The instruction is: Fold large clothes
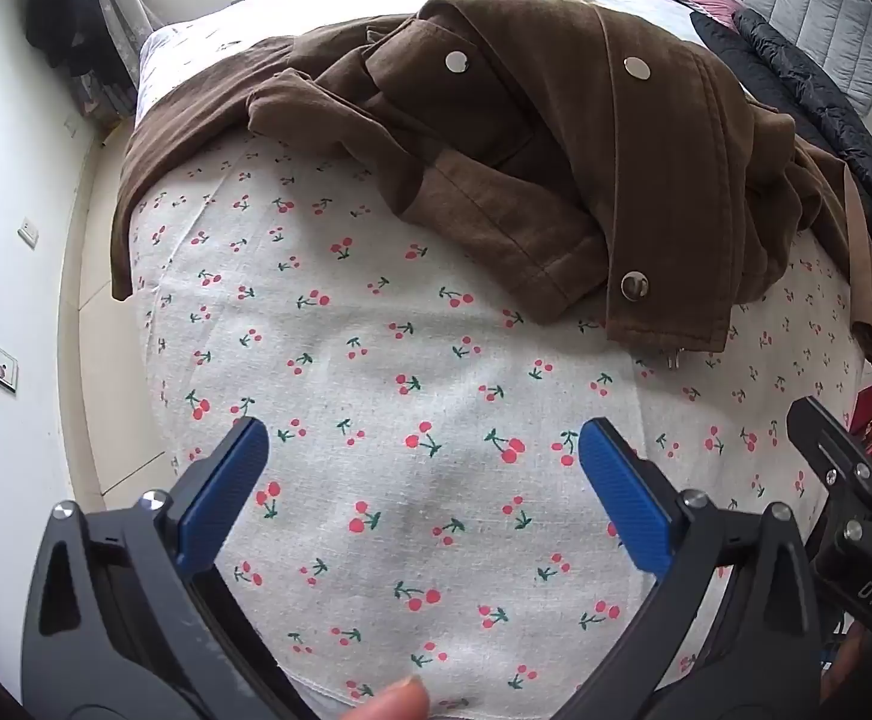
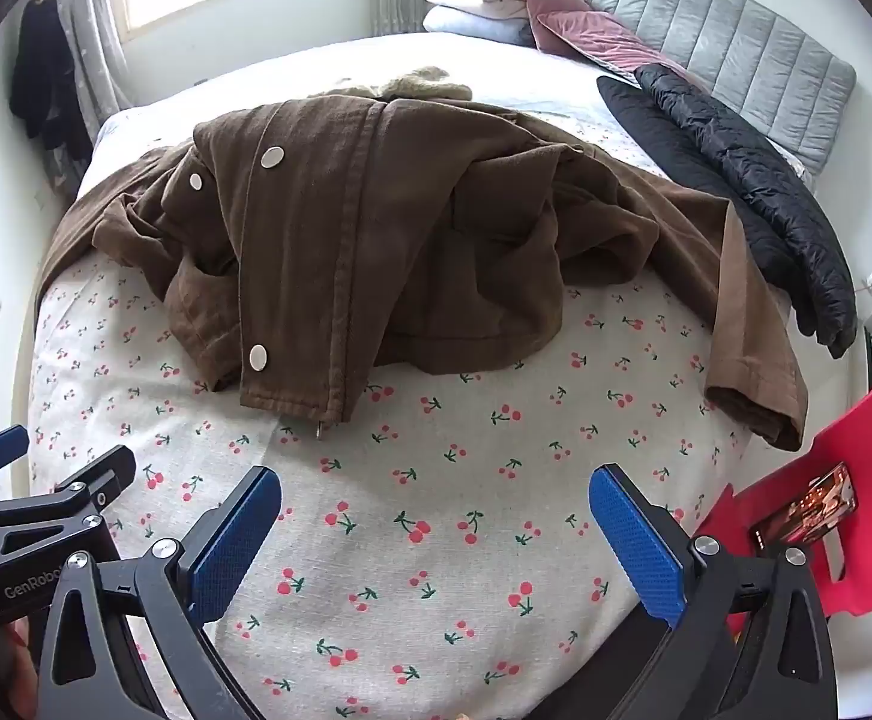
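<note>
A large brown jacket [image 1: 556, 138] [image 2: 387, 228] with silver snap buttons lies crumpled on the cherry-print bedsheet [image 1: 423, 396] [image 2: 436, 480], one sleeve trailing off toward the right. My left gripper [image 1: 423, 444] hovers over bare sheet short of the jacket's hem, its blue pads wide apart with nothing between them. My right gripper [image 2: 436, 498] stands open the same way above the sheet, nearer than the hem. Each gripper shows at the edge of the other's view.
A black puffer jacket [image 2: 754, 180] lies along the bed's right side by the grey headboard [image 2: 736, 42]. Pillows [image 2: 496, 6] sit at the far end. A red chair [image 2: 826, 492] with a phone on it stands at the right. A wall and floor border the bed's left side.
</note>
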`<control>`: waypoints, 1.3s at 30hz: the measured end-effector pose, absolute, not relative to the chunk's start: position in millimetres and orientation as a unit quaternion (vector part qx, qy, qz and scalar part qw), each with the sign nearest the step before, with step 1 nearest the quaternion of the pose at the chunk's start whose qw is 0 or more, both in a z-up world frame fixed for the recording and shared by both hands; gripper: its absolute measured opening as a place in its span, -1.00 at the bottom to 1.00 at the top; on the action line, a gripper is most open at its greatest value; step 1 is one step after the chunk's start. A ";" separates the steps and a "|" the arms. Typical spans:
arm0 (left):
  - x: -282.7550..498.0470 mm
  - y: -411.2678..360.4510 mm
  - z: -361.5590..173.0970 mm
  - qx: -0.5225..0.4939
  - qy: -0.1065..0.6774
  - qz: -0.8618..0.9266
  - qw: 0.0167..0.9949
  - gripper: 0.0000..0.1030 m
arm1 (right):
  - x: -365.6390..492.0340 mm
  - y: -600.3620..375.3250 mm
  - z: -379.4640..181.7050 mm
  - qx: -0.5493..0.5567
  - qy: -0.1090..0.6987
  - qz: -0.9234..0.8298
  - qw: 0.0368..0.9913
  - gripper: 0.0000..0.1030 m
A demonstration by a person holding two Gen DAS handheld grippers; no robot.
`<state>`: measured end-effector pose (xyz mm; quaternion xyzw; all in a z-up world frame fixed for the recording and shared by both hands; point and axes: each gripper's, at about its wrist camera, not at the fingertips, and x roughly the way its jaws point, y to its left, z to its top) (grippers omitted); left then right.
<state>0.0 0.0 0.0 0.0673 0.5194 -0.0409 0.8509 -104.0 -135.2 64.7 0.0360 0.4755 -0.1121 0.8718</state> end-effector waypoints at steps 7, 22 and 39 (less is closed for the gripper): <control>0.7 0.1 0.2 0.066 0.519 -0.042 0.851 1.00 | -105.0 -136.1 64.1 0.037 0.476 -0.110 0.872 1.00; -3.0 -3.5 -0.1 0.067 0.518 -0.042 0.852 1.00 | -105.5 -135.7 64.3 0.039 0.477 -0.111 0.871 1.00; -2.0 -1.2 2.9 0.074 0.516 -0.041 0.852 1.00 | -105.5 -134.7 65.8 0.036 0.478 -0.113 0.870 1.00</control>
